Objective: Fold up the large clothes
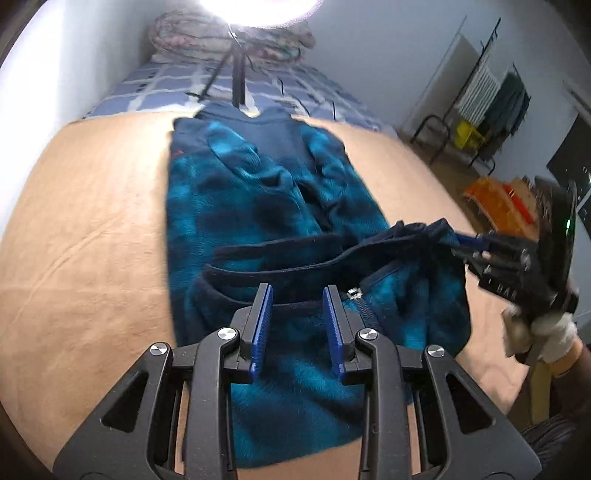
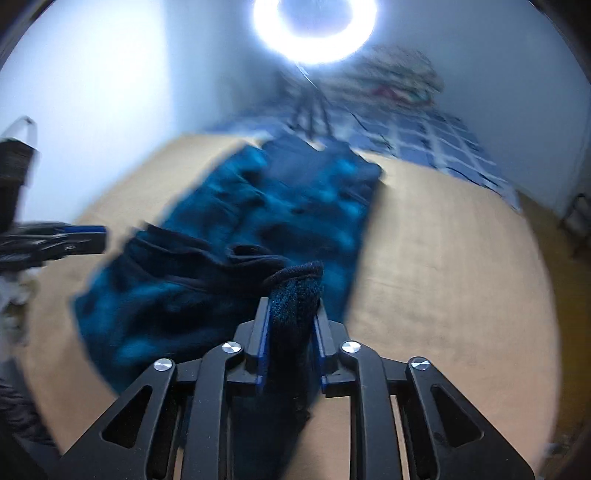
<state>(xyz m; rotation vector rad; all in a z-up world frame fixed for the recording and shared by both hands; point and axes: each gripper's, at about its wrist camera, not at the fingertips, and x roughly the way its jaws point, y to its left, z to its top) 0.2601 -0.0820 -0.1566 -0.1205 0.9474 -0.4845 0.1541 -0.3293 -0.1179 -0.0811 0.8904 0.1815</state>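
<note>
Now, through the left wrist camera I see my left gripper (image 1: 297, 295) hanging over the near end of the blue fleece jacket (image 1: 266, 206), its two blue-padded fingers (image 1: 263, 325) parted with nothing between them, the dark hem band and the zipper (image 1: 355, 293) lying just past the tips. The jacket lies lengthwise down the middle of the tan sheet (image 1: 85, 229), collar toward the far edge where a blue checked blanket (image 1: 155, 85) begins, and its sleeves are laid in over the chest. At the right side of this view my right gripper (image 1: 466, 244), carried by a gloved hand (image 1: 550, 332), has a bunched corner of the dark hem pinched and lifted off the sheet. A ring light (image 1: 258, 11) on a tripod glares beyond the far edge, in front of a heap of bedding (image 1: 207, 33); a clothes rack (image 1: 495, 92) stands off to the right. Through the right wrist camera, which is blurred, the right gripper (image 2: 291, 314) is clamped on a thick wad of dark knit hem (image 2: 295, 295) that fills the gap between its pads. The jacket (image 2: 266, 210) runs away toward the far edge of the tan sheet (image 2: 443, 266), and the left gripper (image 2: 94, 236) shows at the left edge of the view, just beside the jacket's near left corner, not touching it.
</note>
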